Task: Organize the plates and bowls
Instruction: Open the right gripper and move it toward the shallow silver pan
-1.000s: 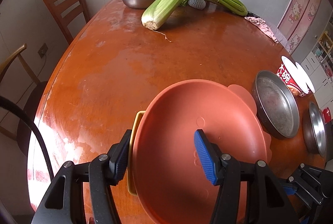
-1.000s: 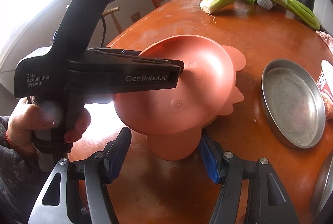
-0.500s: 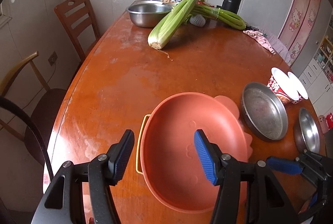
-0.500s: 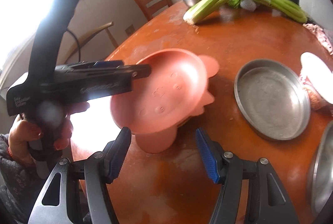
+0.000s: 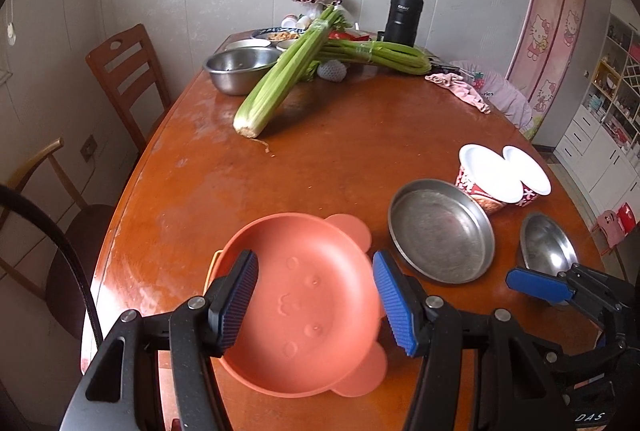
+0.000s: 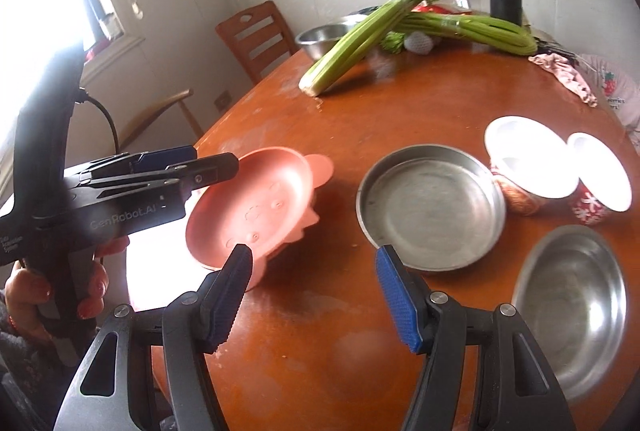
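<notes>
Where left hand-held gripper (image 6: 216,167) shows, lettering reads "GenRobot.AI".

Home dining room: wooden table (image 5: 340,151), chairs (image 5: 128,71), celery (image 5: 280,79), Hello Kitty curtain (image 5: 548,31).

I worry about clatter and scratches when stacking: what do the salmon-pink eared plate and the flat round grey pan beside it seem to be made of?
The salmon-pink eared plate looks like matte plastic or silicone: uniform colour, soft sheen, moulded face bumps. The flat round grey pan looks like stainless steel or aluminium, dulled: grey metallic sheen, scuffed base, thin upright rim.
</notes>
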Motion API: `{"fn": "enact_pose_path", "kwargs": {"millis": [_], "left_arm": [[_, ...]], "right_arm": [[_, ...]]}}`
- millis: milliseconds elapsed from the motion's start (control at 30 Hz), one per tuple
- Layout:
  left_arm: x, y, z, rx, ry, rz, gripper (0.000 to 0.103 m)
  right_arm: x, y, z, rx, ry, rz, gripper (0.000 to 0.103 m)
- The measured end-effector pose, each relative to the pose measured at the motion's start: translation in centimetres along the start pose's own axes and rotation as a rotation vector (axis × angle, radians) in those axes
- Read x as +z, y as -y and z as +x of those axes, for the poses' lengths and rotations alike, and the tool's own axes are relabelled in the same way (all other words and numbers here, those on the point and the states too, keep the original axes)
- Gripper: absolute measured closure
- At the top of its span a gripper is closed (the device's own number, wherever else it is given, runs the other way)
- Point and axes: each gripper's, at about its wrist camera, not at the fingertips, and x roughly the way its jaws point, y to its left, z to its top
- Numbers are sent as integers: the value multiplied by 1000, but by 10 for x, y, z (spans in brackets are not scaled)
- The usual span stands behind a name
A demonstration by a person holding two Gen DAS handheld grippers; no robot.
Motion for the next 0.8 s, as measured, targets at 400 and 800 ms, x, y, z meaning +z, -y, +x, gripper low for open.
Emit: {"fn": "enact_pose_path", "kwargs": {"millis": [400, 800], "left_arm": [[16, 48, 4, -17, -11, 79, 43], [30, 83, 37, -46, -86, 146, 44]], "right_arm": [[3, 40, -30, -29, 54, 48, 36], [7, 74, -21, -74, 5, 64, 36]]}}
